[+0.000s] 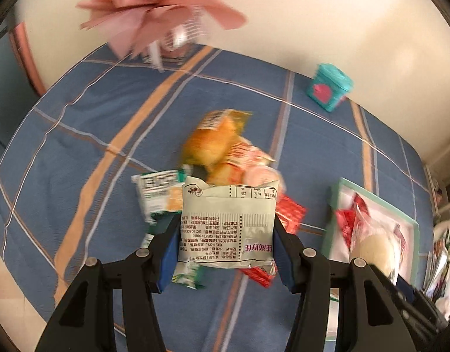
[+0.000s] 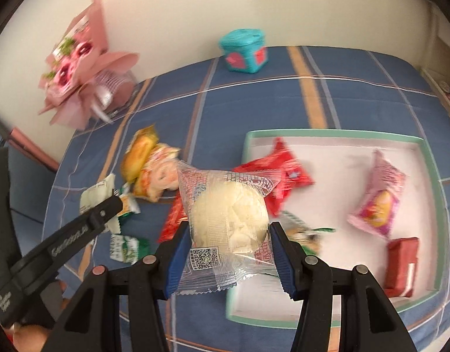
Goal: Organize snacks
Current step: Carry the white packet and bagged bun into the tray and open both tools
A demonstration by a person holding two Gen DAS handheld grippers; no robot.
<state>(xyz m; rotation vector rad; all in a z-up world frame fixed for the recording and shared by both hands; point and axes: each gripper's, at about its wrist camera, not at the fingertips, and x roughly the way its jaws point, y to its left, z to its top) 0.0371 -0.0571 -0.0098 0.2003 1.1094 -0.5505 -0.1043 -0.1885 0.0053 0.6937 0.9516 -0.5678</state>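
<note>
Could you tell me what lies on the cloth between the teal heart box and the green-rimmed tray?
Nothing lies there: in the right wrist view, only bare blue plaid cloth separates the teal box from the tray's far rim.

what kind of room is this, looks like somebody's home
Probably a home room, perhaps a bedroom: a plaid blue cloth covers the surface against a plain wall, with a pink bouquet and a teal gift box.

Pink paper bouquet (image 2: pixel 78 79) against cream wall (image 2: pixel 181 8); teal heart tin (image 2: pixel 244 51) on blue plaid cloth (image 2: pixel 254 99)
</note>
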